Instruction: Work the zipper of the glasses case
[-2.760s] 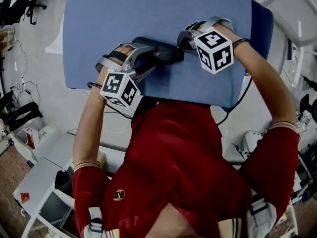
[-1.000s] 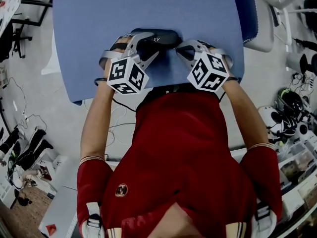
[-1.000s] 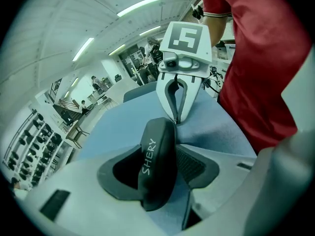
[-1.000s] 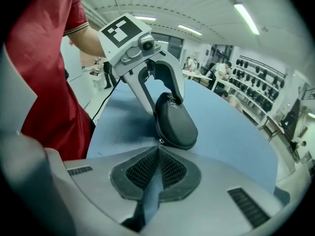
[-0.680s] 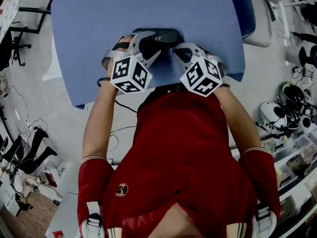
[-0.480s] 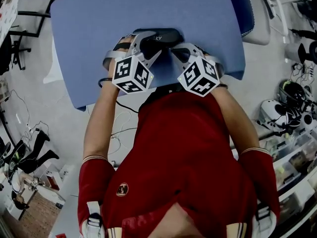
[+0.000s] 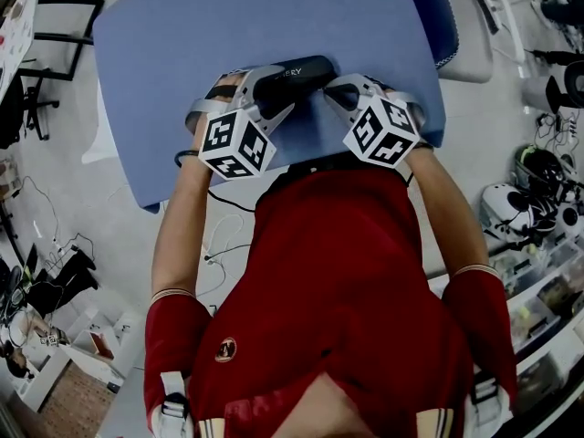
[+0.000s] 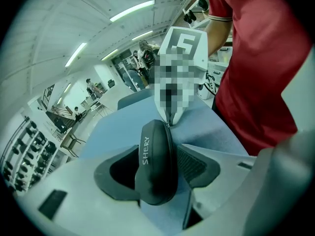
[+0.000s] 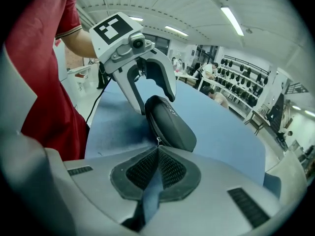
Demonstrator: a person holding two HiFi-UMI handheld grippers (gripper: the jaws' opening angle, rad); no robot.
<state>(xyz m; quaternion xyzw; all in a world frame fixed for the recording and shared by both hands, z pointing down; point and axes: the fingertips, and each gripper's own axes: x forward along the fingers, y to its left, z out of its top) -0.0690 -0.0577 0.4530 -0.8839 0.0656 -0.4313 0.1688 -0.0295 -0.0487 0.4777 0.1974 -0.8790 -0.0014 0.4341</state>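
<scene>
1. A blue table [image 7: 182, 44] fills the upper part of the head view, with pale floor and clutter along both side edges.
2. A person in a red shirt [image 7: 338, 272] takes up the lower half, forearms reaching up to the table's near edge.
3. The left gripper [image 8: 156, 166] sits just left of centre. Its jaws stand wide and have just been opening further, with the left end of the glasses case between them. As far as its own view shows, the two pads still lie against the case's sides.
4. The right gripper [image 9: 157, 151] sits just right of centre, jaws pressed together at the case's right end.
5. The glasses case [image 7: 294, 71] – black, with pale lettering on its shell – lies on the table between the two grippers, upper centre of the head view.
6. The zipper pull [image 9: 157, 141] – a small metal tab – is pinched at the right gripper's tips.
</scene>
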